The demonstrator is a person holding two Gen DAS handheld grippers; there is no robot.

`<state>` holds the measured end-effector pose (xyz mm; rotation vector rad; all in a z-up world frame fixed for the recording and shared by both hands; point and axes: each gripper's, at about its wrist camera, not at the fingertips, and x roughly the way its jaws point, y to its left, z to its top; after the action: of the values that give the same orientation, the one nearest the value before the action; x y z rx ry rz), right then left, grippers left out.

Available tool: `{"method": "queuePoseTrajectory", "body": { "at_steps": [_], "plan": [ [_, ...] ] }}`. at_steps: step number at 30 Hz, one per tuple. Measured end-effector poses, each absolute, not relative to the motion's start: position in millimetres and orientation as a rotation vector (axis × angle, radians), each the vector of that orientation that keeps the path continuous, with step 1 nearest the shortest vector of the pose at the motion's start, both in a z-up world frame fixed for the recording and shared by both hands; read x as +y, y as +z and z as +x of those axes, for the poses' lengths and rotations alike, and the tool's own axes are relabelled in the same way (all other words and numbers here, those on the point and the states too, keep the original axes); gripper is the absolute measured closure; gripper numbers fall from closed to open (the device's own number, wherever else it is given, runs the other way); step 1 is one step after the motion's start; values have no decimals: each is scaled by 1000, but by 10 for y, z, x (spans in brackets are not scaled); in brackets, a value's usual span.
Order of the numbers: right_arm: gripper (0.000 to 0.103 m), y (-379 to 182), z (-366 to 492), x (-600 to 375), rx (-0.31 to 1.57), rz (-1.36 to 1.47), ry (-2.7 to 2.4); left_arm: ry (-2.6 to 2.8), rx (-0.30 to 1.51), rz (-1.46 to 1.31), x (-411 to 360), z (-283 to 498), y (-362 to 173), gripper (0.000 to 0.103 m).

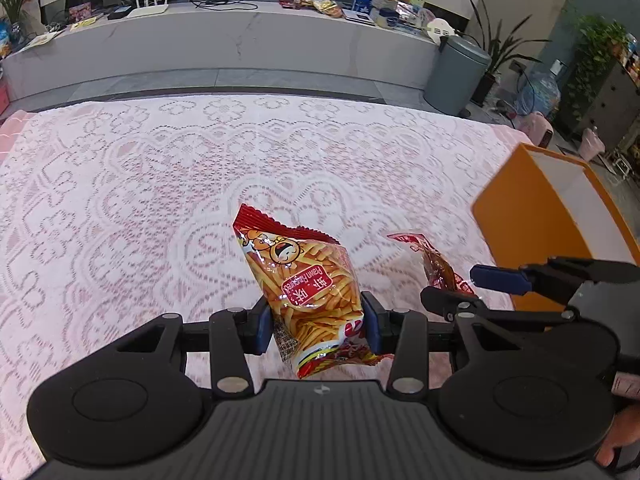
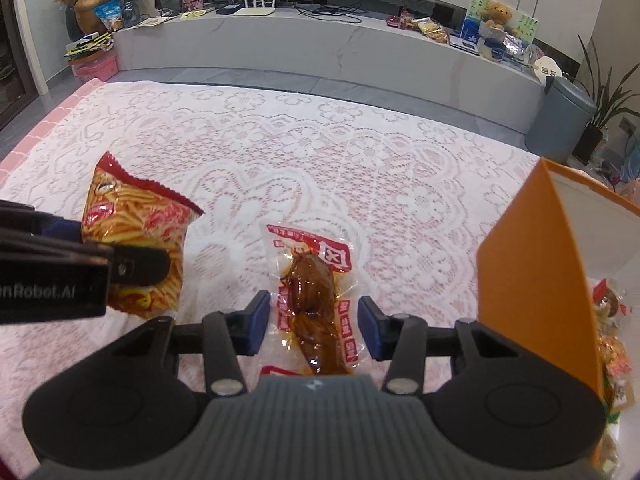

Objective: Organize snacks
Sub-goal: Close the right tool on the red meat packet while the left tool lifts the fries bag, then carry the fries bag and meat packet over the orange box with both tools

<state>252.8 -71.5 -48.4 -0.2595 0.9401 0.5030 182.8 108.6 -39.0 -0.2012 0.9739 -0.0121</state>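
1. Left gripper (image 1: 318,322): jaws clenched on prawn-cracker bag (image 1: 310,284), blue pads (image 1: 262,326) pressing both sides of its lower half. Bag raised clear of the lace tablecloth (image 1: 160,184), top seam tilted up and leftward.
2. Same grip confirmed from right wrist view: black finger across the bag (image 2: 138,240), bag lifted at left of frame.
3. Right gripper (image 2: 312,328): jaws wide apart, released, straddling the vacuum-packed meat snack (image 2: 314,296). Visible gap between packet and each pad (image 2: 370,328); no contact seen.
4. Meat snack lying flat on tablecloth, long axis running roughly along the fingers, near end hidden under gripper body.
5. Right gripper seen from left wrist view (image 1: 460,286): fingers held low over the cloth, pointed leftward, packet (image 1: 436,262) partly showing between them.
6. Orange box (image 2: 532,272) standing just right of the right gripper, open top; assorted snack packets (image 2: 612,344) inside, individual items not resolvable.
7. Part of a hand (image 1: 618,432) visible at lower right edge of left wrist view, behind the gripper body.
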Motion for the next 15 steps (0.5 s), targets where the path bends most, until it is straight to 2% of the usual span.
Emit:
{"method": "queuePoseTrajectory", "body": {
  "at_steps": [15],
  "plan": [
    [57, 62, 1986, -1383, 958, -234, 567, -142, 1005, -111, 570, 1415, 164, 54]
  ]
}}
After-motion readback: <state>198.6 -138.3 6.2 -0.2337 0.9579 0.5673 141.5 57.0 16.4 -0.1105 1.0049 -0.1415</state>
